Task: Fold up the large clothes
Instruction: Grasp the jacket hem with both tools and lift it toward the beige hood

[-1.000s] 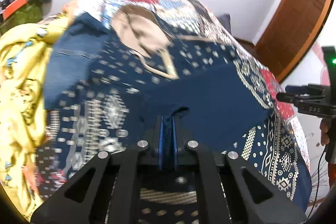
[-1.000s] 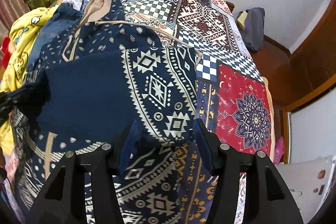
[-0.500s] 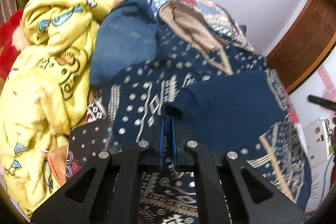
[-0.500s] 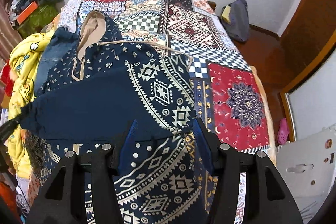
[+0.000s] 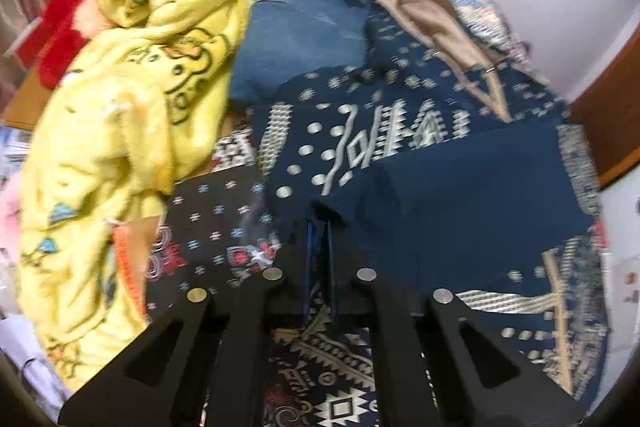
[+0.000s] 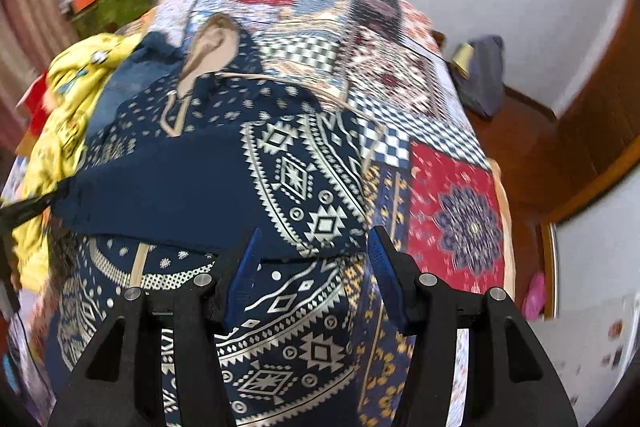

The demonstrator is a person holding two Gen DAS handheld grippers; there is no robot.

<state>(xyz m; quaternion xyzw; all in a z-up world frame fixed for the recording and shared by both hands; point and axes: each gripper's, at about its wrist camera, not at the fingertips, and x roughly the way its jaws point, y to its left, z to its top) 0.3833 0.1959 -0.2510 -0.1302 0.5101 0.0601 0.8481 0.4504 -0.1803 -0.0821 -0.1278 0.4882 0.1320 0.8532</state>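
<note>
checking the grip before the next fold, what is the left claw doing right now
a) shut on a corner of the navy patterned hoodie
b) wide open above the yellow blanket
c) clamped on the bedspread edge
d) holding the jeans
a: the left claw is pinched shut with the plain navy corner of the hoodie pulled taut from between its fingers.

left tongs (image 5: 319,227): black, silver screws | right tongs (image 6: 314,251): seemingly ribbed blue pads

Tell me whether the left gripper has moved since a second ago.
Yes. The left gripper, shut on the hoodie sleeve, has carried it toward the yellow blanket, away from the wooden door.
</note>
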